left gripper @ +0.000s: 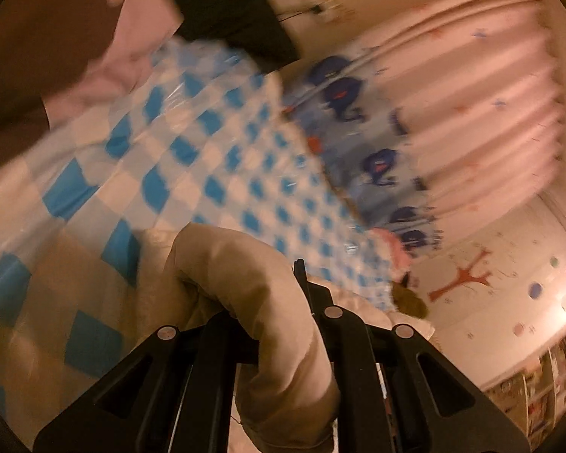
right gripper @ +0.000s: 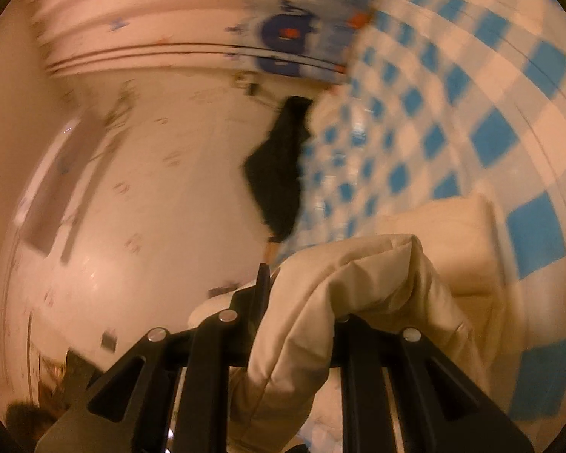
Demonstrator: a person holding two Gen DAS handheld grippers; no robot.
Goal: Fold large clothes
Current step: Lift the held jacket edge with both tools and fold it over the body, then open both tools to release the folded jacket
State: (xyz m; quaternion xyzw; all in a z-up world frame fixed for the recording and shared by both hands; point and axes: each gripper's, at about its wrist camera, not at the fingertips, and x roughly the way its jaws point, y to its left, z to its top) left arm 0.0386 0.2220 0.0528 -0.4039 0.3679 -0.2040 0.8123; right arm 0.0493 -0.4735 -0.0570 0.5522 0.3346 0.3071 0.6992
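Note:
A cream padded garment (left gripper: 245,275) is bunched between the fingers of my left gripper (left gripper: 268,302), which is shut on it and holds it above the blue-and-white checked cover (left gripper: 192,151). One left fingertip (left gripper: 300,270) shows beside the fabric; the other is hidden under it. In the right wrist view the same cream garment (right gripper: 343,294) is clamped in my right gripper (right gripper: 302,302), shut on a thick fold. More of the garment (right gripper: 468,249) lies on the checked cover (right gripper: 490,128). Both views are motion-blurred.
A black cloth (left gripper: 230,7) lies at the far end of the checked cover, also in the right wrist view (right gripper: 279,173). A blue whale-print sheet (left gripper: 362,143), pink curtains (left gripper: 483,113), a pink cloth (left gripper: 132,37) and a decorated wall (left gripper: 490,302) surround the bed.

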